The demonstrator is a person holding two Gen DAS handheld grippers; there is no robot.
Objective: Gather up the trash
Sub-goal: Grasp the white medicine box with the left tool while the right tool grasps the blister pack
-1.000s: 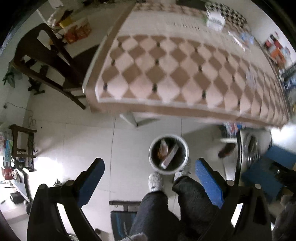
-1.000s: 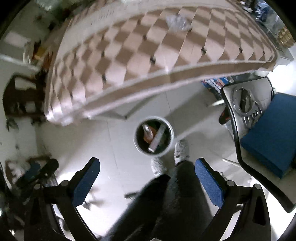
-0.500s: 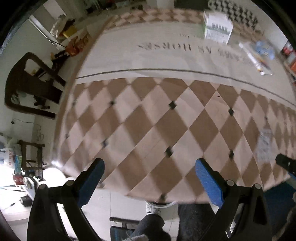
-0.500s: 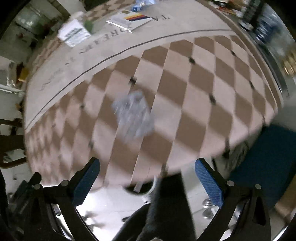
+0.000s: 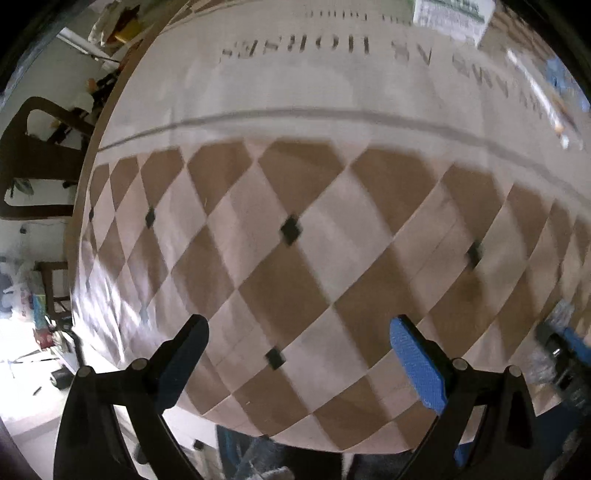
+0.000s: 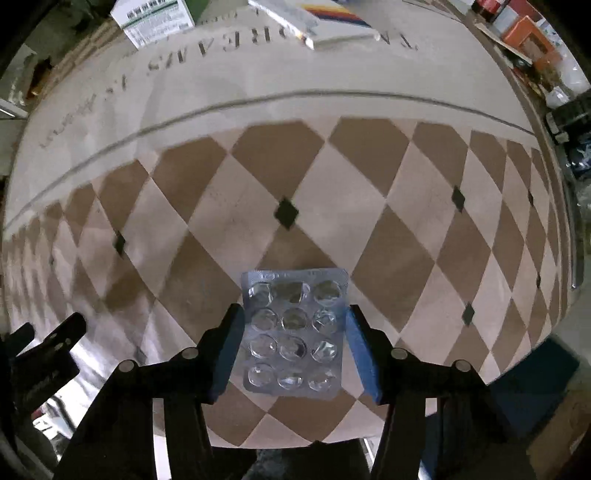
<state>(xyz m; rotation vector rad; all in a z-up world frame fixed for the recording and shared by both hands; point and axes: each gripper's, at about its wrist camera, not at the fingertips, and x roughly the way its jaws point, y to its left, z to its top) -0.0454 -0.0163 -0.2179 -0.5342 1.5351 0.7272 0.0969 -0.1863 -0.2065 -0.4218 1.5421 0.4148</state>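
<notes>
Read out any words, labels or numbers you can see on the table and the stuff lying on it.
"AS HORSES": dark upside-down capitals printed on the beige checkered tablecloth; the neighbouring words are too blurred.
"REAMS": partly legible capitals on the same cloth in the right wrist view, start cut off.
White and green cardboard box: barcode and small print, unreadable.
Silver foil blister pack between the right tool's fingers: edge print too small.

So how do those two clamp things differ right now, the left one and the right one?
The right gripper has a blister pack lying between its fingers on the checkered tablecloth; the left gripper has only bare cloth between its fingers. The right gripper's fingers sit closer together than the left's. Both have blue pads and are open.
</notes>
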